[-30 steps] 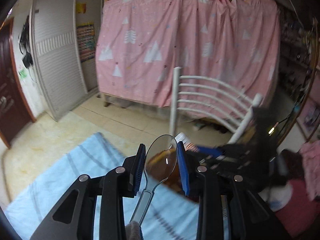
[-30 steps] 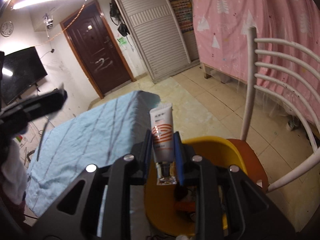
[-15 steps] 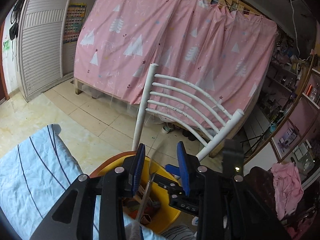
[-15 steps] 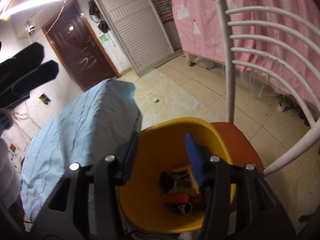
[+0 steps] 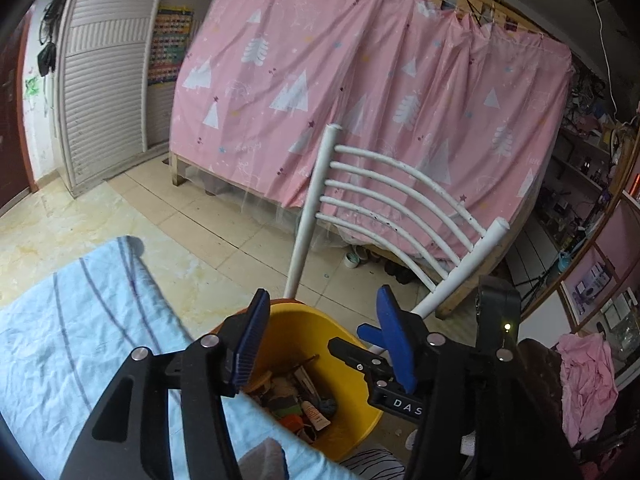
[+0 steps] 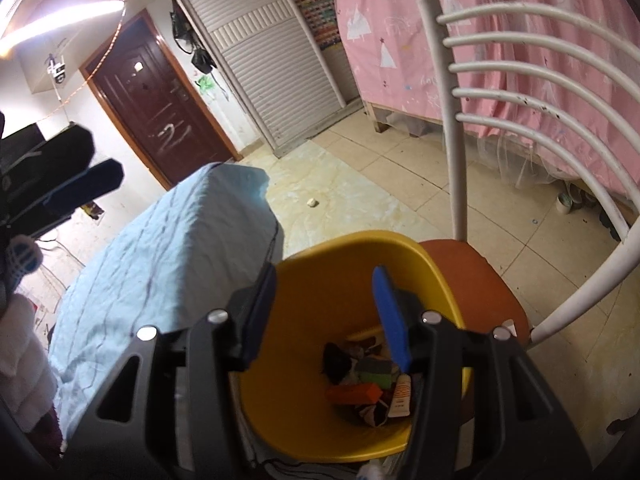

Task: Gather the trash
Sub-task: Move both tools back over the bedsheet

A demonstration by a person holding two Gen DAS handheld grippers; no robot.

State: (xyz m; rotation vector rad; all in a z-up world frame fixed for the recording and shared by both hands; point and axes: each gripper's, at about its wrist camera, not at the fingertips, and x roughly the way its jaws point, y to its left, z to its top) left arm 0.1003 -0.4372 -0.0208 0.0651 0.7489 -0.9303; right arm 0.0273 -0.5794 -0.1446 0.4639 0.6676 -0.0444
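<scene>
2 wrist fisheyes, both angled down over the same yellow bin.

The left view looks along its fingers [image 5: 256, 332] from above the blue cloth [image 5: 72, 344], close over the bin [image 5: 352, 384], facing the chair [image 5: 400, 200] and pink curtain [image 5: 360, 100]. The right view sits nearly over the bin [image 6: 340, 276], facing the door [image 6: 156, 100]. Both share bin, chair, cloth and curtain; each catches the other gripper at its edge.
</scene>
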